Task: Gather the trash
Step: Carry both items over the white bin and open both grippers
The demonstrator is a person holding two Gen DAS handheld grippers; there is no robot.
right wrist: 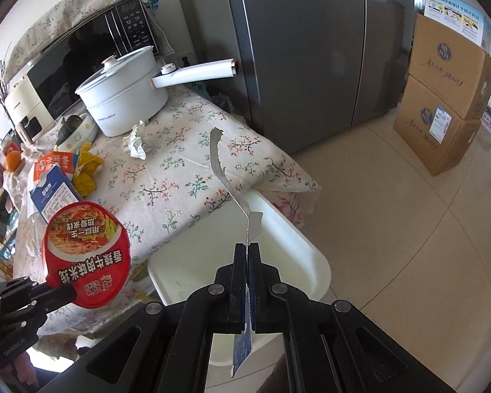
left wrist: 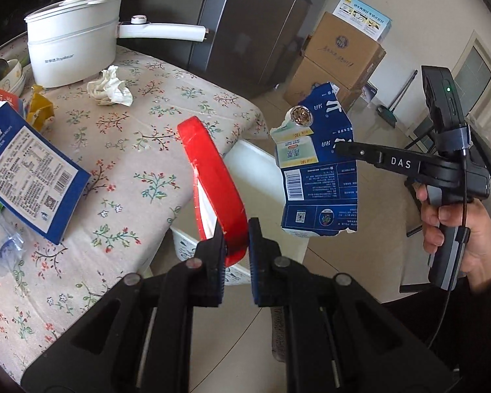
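My left gripper (left wrist: pixel 235 239) is shut on the rim of a round red noodle-bowl lid (left wrist: pixel 212 177), which it holds up edge-on. In the right wrist view the lid's printed face (right wrist: pixel 85 255) shows, with the left gripper (right wrist: pixel 62 291) at its lower edge. My right gripper (right wrist: pixel 247 249) is shut on a flattened, torn blue carton (right wrist: pixel 245 344), seen edge-on. From the left wrist view the carton (left wrist: pixel 317 183) hangs broadside from the right gripper (left wrist: pixel 338 146). Both pieces hang over a white bin (right wrist: pixel 311 249) beside the table corner.
On the floral-cloth table (left wrist: pixel 140 150) lie a crumpled tissue (left wrist: pixel 109 88), a blue box (left wrist: pixel 29 167), a yellow wrapper (left wrist: pixel 41 108) and a white pot (left wrist: pixel 75 52) with a long handle. A grey fridge (right wrist: pixel 311 49) and stacked cardboard boxes (right wrist: pixel 448 98) stand behind, on a tiled floor.
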